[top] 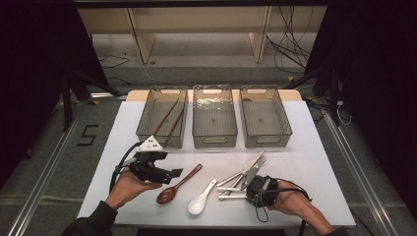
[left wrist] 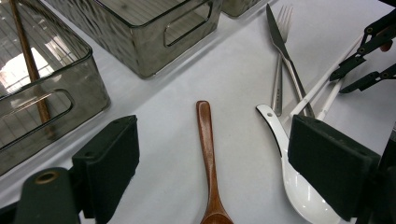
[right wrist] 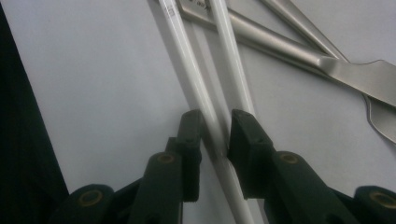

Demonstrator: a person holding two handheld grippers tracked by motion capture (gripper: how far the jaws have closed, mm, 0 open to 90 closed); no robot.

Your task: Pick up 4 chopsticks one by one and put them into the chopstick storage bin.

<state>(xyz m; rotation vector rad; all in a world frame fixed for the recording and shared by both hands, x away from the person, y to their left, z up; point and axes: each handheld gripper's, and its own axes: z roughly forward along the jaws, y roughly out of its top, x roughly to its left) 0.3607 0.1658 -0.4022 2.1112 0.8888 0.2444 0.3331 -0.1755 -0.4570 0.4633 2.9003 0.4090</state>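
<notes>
My right gripper [top: 246, 190] lies low on the table at the front right. Its jaws [right wrist: 215, 120] stand narrowly open on either side of a white chopstick [right wrist: 196, 79], with a thin gap still at the pads. A second white chopstick [right wrist: 231, 60] runs under the right-hand jaw. Over both lie a steel knife [top: 251, 171] and fork [top: 261, 159]. My left gripper [top: 173, 173] hovers wide open, its pads [left wrist: 112, 158] astride the handle of a brown wooden spoon [left wrist: 207, 149]. A white ceramic spoon [top: 200, 199] lies between the two grippers.
Three clear bins stand in a row at the back of the white table [top: 314, 162]. The left bin [top: 147, 129] holds brown chopsticks [top: 169, 118]. The middle bin [top: 214, 140] and right bin [top: 268, 140] look empty. The table's front edge is close behind both hands.
</notes>
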